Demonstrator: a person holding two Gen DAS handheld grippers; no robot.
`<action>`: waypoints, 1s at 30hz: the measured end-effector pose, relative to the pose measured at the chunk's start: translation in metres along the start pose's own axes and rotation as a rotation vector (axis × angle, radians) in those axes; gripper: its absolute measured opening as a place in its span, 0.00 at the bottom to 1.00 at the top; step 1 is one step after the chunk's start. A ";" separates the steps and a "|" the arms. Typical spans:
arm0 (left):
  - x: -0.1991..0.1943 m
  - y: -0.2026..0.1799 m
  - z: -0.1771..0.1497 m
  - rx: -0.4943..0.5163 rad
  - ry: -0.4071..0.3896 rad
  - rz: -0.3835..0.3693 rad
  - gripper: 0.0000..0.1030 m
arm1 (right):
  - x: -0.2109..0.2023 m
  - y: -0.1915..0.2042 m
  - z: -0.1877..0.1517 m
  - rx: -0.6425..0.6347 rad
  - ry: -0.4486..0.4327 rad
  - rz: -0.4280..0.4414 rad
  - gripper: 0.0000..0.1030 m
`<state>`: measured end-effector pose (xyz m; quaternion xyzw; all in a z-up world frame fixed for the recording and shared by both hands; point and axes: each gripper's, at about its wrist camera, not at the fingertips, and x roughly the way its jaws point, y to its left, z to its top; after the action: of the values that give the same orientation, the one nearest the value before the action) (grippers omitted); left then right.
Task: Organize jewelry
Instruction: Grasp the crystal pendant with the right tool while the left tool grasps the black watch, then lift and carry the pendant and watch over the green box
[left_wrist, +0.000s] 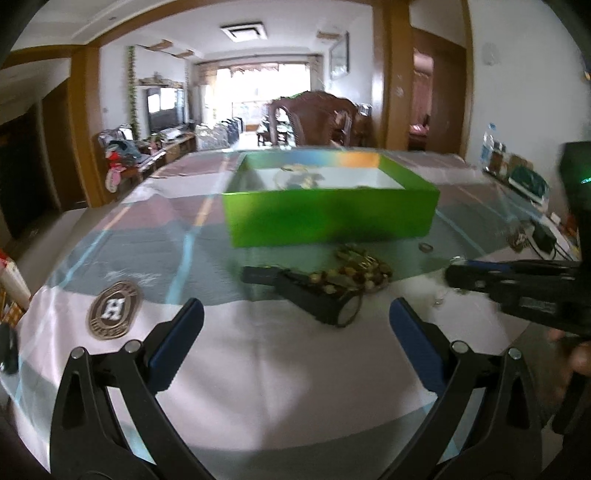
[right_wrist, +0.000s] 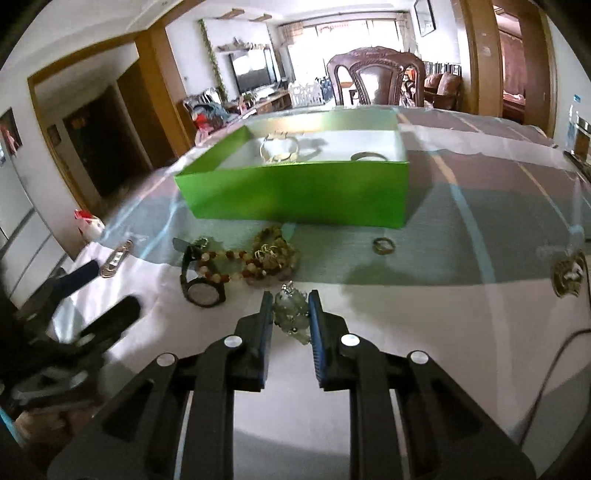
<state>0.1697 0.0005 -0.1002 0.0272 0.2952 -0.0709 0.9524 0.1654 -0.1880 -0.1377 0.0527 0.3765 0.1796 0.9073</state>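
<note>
A green open box stands on the table with a few pieces of jewelry inside. In front of it lie a black wristwatch, a heap of amber bead strings and a small ring. My right gripper is shut on a pale green crystal pendant just above the cloth, near the beads. It also shows in the left wrist view. My left gripper is open and empty, short of the watch.
A metal badge lies on the cloth at the left, another ornament at the right. A carved wooden chair stands behind the table. Bottles and cables sit at the right edge.
</note>
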 end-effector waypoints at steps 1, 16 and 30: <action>0.003 -0.004 0.002 0.012 0.007 -0.014 0.96 | -0.005 -0.003 -0.002 0.004 -0.002 -0.003 0.19; 0.056 -0.018 0.000 0.119 0.235 -0.111 0.20 | -0.025 -0.015 -0.012 0.020 -0.007 -0.002 0.19; -0.051 0.021 0.021 -0.040 -0.018 -0.273 0.17 | -0.033 -0.008 -0.010 0.001 -0.033 0.013 0.19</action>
<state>0.1431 0.0257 -0.0543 -0.0328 0.2889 -0.1940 0.9369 0.1393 -0.2079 -0.1244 0.0587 0.3610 0.1844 0.9123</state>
